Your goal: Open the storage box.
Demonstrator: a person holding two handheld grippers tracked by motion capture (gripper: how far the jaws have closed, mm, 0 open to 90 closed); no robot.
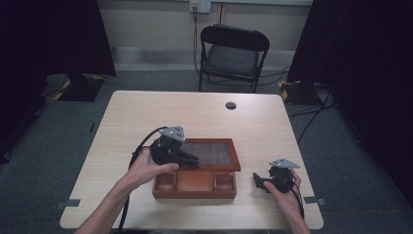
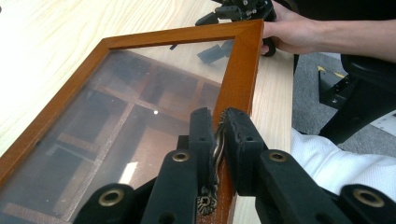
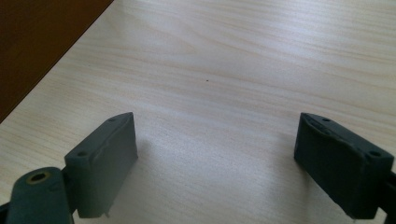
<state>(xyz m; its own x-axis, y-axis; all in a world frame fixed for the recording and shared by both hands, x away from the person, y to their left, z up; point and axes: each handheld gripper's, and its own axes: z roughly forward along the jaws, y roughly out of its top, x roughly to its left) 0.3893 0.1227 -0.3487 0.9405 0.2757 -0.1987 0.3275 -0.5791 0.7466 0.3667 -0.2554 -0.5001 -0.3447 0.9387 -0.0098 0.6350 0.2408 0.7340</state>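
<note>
A brown wooden box (image 1: pixel 195 187) with small compartments stands near the table's front edge. Its glass-paned lid (image 1: pixel 212 153) is lifted partway and slants over the box. My left gripper (image 1: pixel 192 161) is shut on the lid's wooden front rail (image 2: pixel 240 70), and the pads pinch the brass clasp (image 2: pixel 216 154) there. Through the glass (image 2: pixel 116 121) the box's dividers show. My right gripper (image 1: pixel 258 181) rests on the table to the right of the box, held in a hand. Its jaws (image 3: pixel 217 154) stand wide open over bare wood, and the box's dark side (image 3: pixel 37 42) is off to their left.
The light wooden table (image 1: pixel 204 117) has a round cable hole (image 1: pixel 231 105) near its far edge. A black folding chair (image 1: pixel 234 53) stands behind it. Dark curtains hang on both sides, and cables lie on the grey floor at the right.
</note>
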